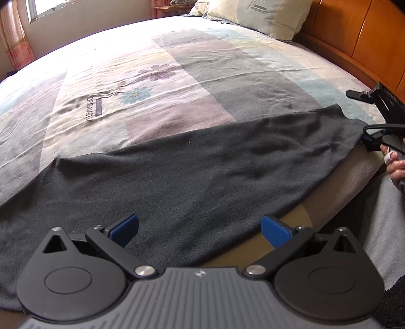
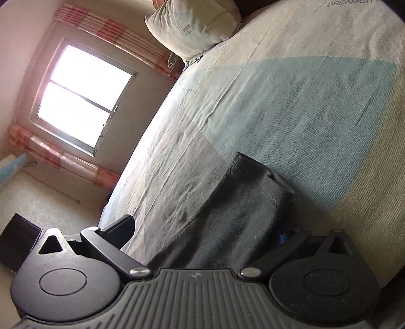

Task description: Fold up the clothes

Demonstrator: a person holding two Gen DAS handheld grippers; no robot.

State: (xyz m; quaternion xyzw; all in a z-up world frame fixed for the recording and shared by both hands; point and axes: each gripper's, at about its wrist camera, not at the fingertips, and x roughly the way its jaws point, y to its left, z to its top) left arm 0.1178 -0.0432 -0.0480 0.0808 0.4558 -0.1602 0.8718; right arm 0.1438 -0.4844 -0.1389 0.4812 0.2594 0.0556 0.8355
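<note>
A dark grey garment (image 1: 192, 172) lies spread flat along the near side of the bed. In the left wrist view my left gripper (image 1: 200, 229) hovers low over its near edge, open, with its blue pads (image 1: 276, 231) wide apart and nothing pinched. My right gripper (image 1: 362, 117) is at the garment's far right corner, held by a hand (image 1: 396, 168). In the right wrist view the right gripper (image 2: 202, 231) stands open. The garment's hemmed corner (image 2: 243, 202) lies between its fingers and drapes over the right one, hiding most of that pad.
The patterned bedsheet (image 1: 157, 83) stretches away bare beyond the garment. A pillow (image 1: 260, 15) sits at the head by the wooden headboard (image 1: 359, 38). A window (image 2: 83, 98) with pink curtains is across the room. A black box (image 2: 17, 240) stands on the floor.
</note>
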